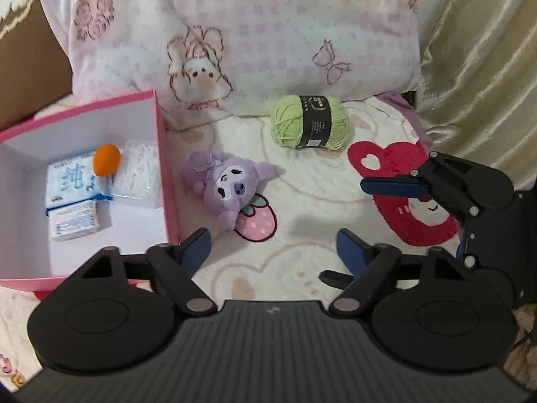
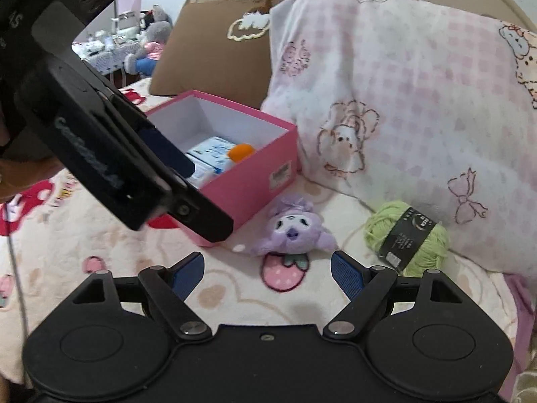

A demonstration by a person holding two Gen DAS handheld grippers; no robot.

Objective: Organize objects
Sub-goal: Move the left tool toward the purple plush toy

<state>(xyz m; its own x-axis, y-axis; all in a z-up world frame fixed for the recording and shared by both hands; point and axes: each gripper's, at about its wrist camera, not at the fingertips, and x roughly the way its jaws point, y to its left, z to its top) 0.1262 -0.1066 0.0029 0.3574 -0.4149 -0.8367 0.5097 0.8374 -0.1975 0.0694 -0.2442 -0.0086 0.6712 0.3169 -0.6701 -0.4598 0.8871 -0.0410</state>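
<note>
A pink box [image 1: 161, 154] stands open at the left on the bed; it also shows in the right wrist view [image 2: 248, 188]. Inside lie blue tissue packs [image 1: 75, 181], an orange ball [image 1: 106, 159] and a clear packet [image 1: 137, 174]. A purple plush toy [image 1: 228, 184] lies beside the box, also in the right wrist view [image 2: 293, 228]. A green yarn ball [image 1: 310, 122] lies farther back, also in the right wrist view [image 2: 407, 238]. My left gripper [image 1: 272, 245] is open and empty, just short of the plush. My right gripper [image 2: 266, 268] is open and empty, near the plush.
A pink checked pillow [image 1: 268, 27] lies behind the objects. A brown pillow [image 2: 214, 53] lies behind the box. The bed has a cartoon blanket [image 1: 302, 194]. A gold curtain [image 1: 486, 67] hangs at the right. The right gripper [image 1: 392, 221] shows at the right in the left wrist view.
</note>
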